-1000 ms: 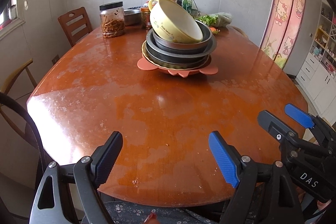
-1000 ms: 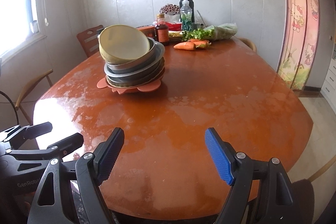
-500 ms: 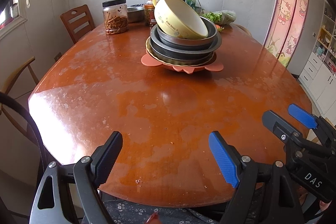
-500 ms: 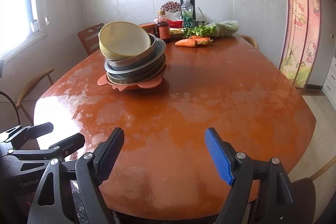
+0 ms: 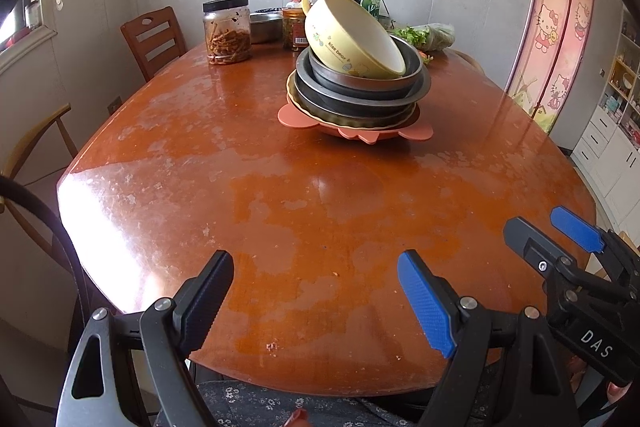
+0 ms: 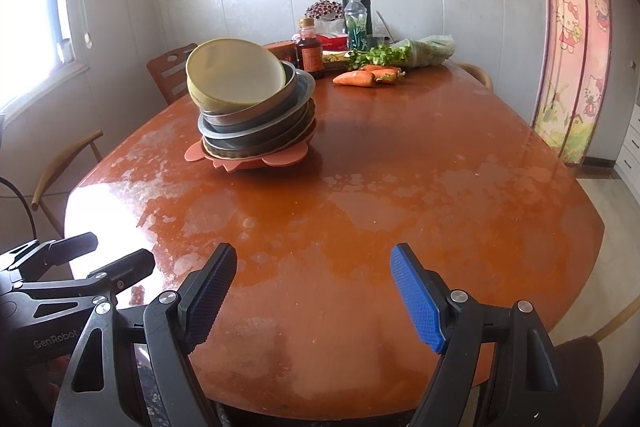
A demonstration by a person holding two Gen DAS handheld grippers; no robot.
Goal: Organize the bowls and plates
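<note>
A stack of plates and bowls point(image 5: 358, 95) is being carried by the table point(image 5: 280, 195), well beyond both grippers. A yellow bowl point(image 5: 354, 35) is being held tilted on top. Left gripper point(image 5: 320, 291) and right gripper point(image 6: 316, 291): fingers being held wide apart, nothing gripped. Carrots point(image 6: 360, 77) behind the stack are being shown clearly only in the right view; a jar point(image 5: 226, 31) left of it, only in the left view.

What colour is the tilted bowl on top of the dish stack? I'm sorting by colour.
Pale yellow bowl, with small cartoon prints outside; clearest in the left wrist view.
</note>
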